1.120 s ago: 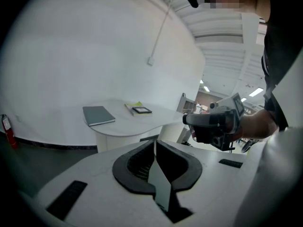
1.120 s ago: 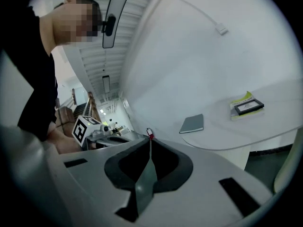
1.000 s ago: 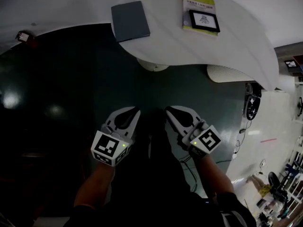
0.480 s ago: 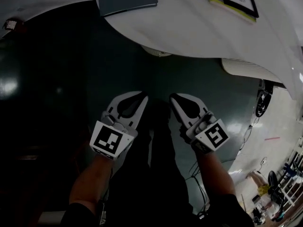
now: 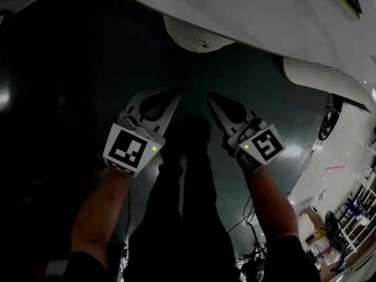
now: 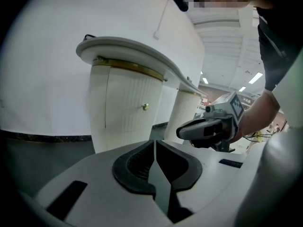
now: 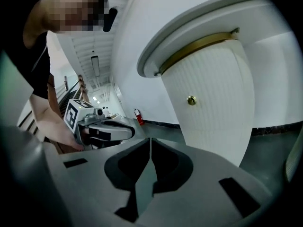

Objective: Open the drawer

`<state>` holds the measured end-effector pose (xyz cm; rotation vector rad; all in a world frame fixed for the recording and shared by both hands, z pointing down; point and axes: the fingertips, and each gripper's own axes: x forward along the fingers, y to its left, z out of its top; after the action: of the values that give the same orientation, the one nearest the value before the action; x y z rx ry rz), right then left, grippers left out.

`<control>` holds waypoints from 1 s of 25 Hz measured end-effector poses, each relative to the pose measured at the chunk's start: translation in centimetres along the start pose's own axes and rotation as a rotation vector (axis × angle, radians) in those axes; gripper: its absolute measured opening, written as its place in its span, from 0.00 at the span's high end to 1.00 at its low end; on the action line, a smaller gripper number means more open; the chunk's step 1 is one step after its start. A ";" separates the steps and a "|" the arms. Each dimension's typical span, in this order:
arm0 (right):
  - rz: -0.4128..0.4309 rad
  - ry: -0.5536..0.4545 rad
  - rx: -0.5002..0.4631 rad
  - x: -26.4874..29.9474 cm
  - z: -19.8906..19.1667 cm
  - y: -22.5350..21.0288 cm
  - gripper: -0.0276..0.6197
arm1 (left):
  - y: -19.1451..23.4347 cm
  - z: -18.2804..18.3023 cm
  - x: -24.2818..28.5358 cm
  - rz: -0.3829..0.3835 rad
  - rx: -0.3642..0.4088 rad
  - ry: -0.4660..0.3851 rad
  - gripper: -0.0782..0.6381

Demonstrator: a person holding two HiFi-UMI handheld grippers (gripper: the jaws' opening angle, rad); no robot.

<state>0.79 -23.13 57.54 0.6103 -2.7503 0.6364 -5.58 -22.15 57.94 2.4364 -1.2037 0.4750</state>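
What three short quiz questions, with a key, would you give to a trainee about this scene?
1. True or false: the right tool grips the brass knob.
2. The jaws of the left tool are: A apart; B together; C on a cable.
3. Fill in: the band atop the ribbed cabinet is ____-coloured.
Key: 1 false, it is shut and empty; 2 B; 3 gold.

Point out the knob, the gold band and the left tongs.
knob (image 7: pixel 191 100): right gripper view, its centre.
gold band (image 7: pixel 198 49): right gripper view, mid-length.
left tongs (image 5: pixel 174 96): head view, shut tips.
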 end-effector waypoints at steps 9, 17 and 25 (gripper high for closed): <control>-0.027 0.097 -0.030 4.3 -6.2 -6.1 0.93 | 2.4 -5.0 5.2 0.003 0.021 0.035 0.85; -0.023 0.366 -0.275 11.3 -16.6 -9.6 0.93 | 6.2 -13.1 6.8 0.013 0.068 0.065 0.85; -0.136 0.470 -0.357 16.7 -20.8 -16.2 0.93 | 6.5 -15.6 7.7 0.025 0.034 0.029 0.85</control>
<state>-3.56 -32.37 87.05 0.4837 -2.2787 0.2094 -8.42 -23.64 76.30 2.4363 -1.2252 0.5406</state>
